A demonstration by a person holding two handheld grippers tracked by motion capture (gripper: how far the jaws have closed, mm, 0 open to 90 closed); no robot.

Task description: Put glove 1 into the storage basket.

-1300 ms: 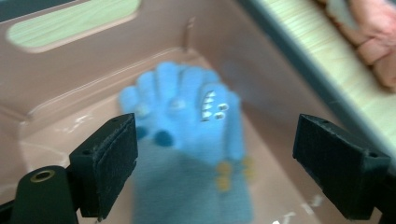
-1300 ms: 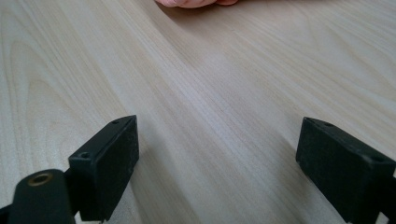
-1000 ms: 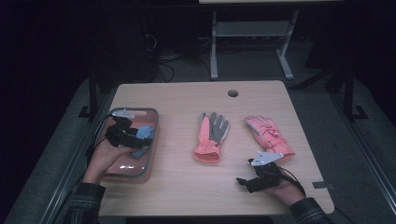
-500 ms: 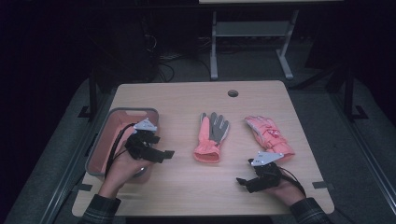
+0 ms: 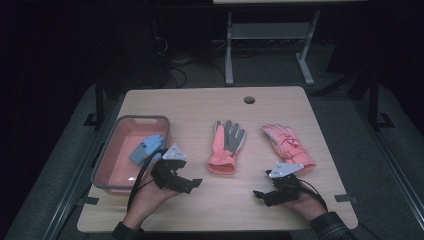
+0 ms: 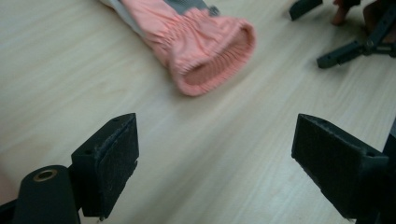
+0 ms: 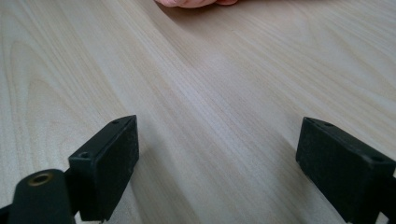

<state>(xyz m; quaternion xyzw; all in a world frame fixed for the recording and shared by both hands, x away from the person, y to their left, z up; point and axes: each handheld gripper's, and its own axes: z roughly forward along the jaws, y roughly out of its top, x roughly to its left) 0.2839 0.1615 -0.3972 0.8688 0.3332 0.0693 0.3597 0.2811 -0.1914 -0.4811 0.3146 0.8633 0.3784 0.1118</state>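
Observation:
A light blue glove (image 5: 147, 148) lies inside the pink bin (image 5: 107, 162) at the table's left. My left gripper (image 5: 194, 184) hovers just right of the bin's near corner, open and empty (image 6: 215, 140). It faces the ribbed cuff of an orange and grey glove (image 5: 226, 148) (image 6: 205, 51) lying flat at mid-table. A pink glove (image 5: 288, 143) lies to the right. My right gripper (image 5: 260, 194) rests low near the front edge below the pink glove, open (image 7: 219, 140) with bare wood between its jaws. It also appears far off in the left gripper view (image 6: 322, 30).
The wooden table (image 5: 200, 107) has a round cable hole (image 5: 249, 99) near its far edge. A metal stand (image 5: 265, 37) and cables sit on the dark floor beyond. Bare wood lies between the two grippers.
My left gripper has come out of the bin toward the table's front and centre. The blue glove now lies uncovered in the bin. The right gripper has stayed put.

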